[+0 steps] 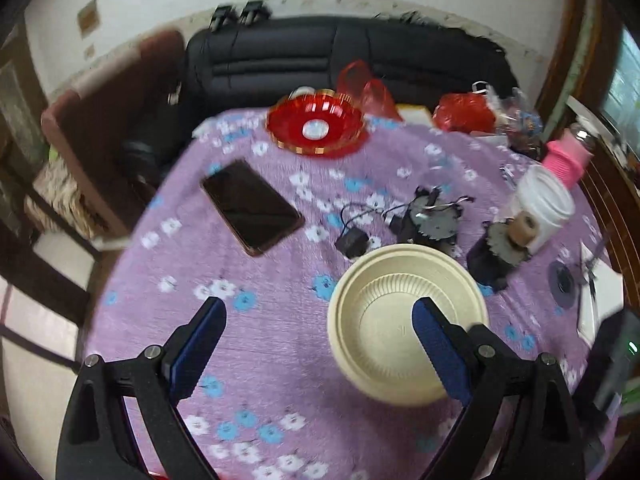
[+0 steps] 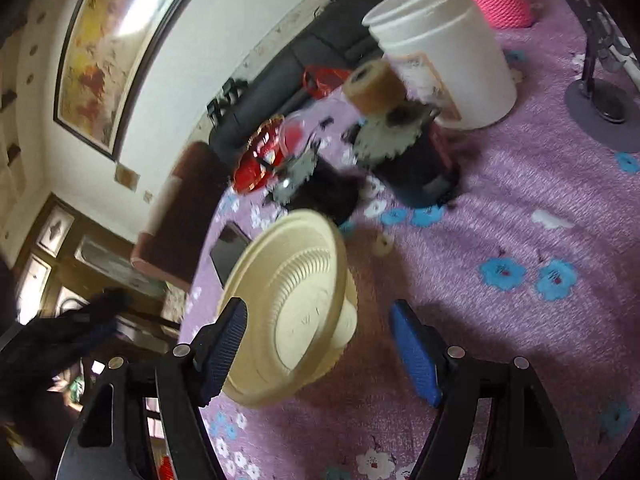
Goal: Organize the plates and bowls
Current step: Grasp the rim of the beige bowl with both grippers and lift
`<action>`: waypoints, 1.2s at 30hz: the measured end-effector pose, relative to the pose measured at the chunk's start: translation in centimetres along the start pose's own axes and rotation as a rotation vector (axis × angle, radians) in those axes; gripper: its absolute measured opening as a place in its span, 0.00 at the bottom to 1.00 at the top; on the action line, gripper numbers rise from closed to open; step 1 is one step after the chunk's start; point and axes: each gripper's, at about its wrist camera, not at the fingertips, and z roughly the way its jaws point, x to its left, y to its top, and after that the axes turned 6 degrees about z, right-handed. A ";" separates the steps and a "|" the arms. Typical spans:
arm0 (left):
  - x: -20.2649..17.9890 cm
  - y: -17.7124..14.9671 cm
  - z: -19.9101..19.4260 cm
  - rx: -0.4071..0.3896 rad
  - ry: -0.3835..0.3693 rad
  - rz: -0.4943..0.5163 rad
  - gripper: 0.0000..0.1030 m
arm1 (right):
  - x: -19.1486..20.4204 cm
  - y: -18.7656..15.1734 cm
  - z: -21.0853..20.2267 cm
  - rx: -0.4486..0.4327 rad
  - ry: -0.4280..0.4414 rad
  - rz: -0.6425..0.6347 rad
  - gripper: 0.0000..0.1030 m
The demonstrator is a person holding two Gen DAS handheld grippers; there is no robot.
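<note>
Claws (image 1: 318, 344) agape, bowl (image 1: 404, 324) seemingly upright.

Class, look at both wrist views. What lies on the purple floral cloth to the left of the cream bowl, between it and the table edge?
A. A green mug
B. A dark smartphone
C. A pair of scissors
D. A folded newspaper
B: a dark smartphone lies flat on the cloth, left of the cream bowl.

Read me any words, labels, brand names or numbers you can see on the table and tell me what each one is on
None can be read.
White tub: a printed label on its side, too blurred.
Cream bowl: a small embossed mark at the center, too faint.
Phone: screen dark, no text.
</note>
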 end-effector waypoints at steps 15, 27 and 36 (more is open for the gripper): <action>-1.7 -0.4 8.2 0.159 -0.041 -0.086 0.70 | 0.5 0.1 2.1 0.017 -0.018 -0.089 0.60; -1.5 -1.1 8.4 0.199 -0.045 -0.078 0.16 | -0.8 0.0 2.6 0.048 -0.009 -0.042 0.33; 0.3 -1.6 4.7 0.158 -0.030 -0.106 0.16 | 1.2 -0.8 1.8 0.053 0.032 -0.082 0.24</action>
